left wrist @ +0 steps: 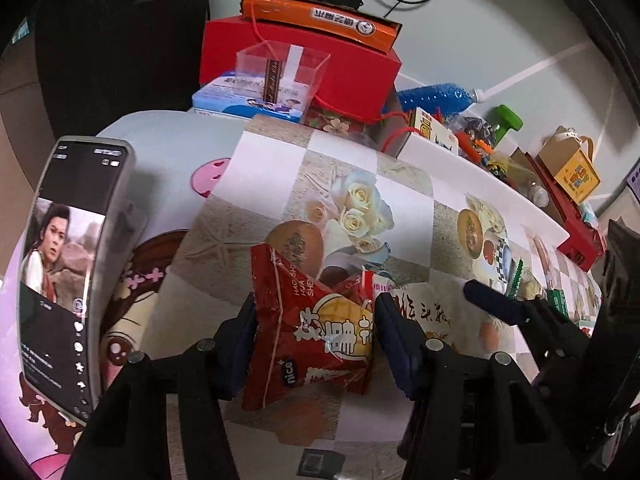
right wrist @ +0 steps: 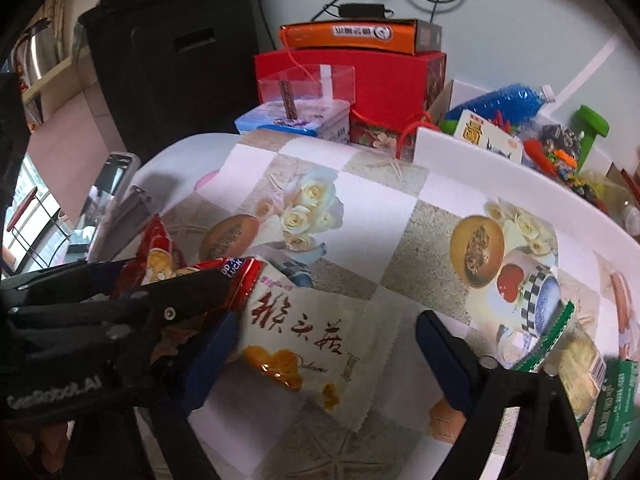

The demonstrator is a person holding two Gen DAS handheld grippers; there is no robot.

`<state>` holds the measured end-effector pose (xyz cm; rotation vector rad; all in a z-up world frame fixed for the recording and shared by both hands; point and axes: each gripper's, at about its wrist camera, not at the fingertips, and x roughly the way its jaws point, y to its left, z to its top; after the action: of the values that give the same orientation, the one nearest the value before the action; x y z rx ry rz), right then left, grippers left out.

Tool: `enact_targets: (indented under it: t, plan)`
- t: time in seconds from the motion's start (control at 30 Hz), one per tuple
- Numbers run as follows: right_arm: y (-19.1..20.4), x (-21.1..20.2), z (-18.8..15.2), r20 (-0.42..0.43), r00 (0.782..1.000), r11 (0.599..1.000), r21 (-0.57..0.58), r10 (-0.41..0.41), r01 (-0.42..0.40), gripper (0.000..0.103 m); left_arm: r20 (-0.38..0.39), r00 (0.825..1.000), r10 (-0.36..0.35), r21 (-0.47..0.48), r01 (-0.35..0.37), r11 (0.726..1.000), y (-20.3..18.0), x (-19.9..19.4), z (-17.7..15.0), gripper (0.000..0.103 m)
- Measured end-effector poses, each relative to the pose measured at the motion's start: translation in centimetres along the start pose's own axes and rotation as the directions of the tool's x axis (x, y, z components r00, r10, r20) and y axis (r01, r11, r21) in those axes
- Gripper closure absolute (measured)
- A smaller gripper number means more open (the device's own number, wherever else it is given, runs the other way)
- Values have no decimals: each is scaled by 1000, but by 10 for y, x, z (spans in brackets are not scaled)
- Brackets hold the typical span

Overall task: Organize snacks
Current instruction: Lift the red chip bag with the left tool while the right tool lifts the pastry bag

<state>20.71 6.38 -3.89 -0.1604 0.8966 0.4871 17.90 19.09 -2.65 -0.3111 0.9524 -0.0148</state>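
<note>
Both views are taken close above the tablecloth [left wrist: 360, 168], angled steeply down toward the wall; the red box [left wrist: 304, 64] [right wrist: 384, 80] and white packet [right wrist: 320, 344] are shared.

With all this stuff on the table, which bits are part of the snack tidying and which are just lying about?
Part of the job:
red snack packet
white snack packet
green packets

Just lying about:
phone
red box
blue bottle

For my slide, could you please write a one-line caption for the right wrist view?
Right gripper, jaws open, straddles a white snack packet on the patterned tablecloth.
</note>
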Motion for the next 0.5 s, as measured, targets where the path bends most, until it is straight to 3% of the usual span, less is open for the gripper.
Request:
enact_targets:
  t: [0.17, 0.5]
  plan:
    - [-12, 0, -3, -4, 1000, 998, 54, 27, -26, 29, -26, 1000, -13, 7, 14, 1000, -7, 9, -1, 46]
    - [-46, -14, -22, 0, 1000, 992, 124, -15, 15, 39, -44, 999, -13, 28, 15, 999, -26, 18, -5, 51]
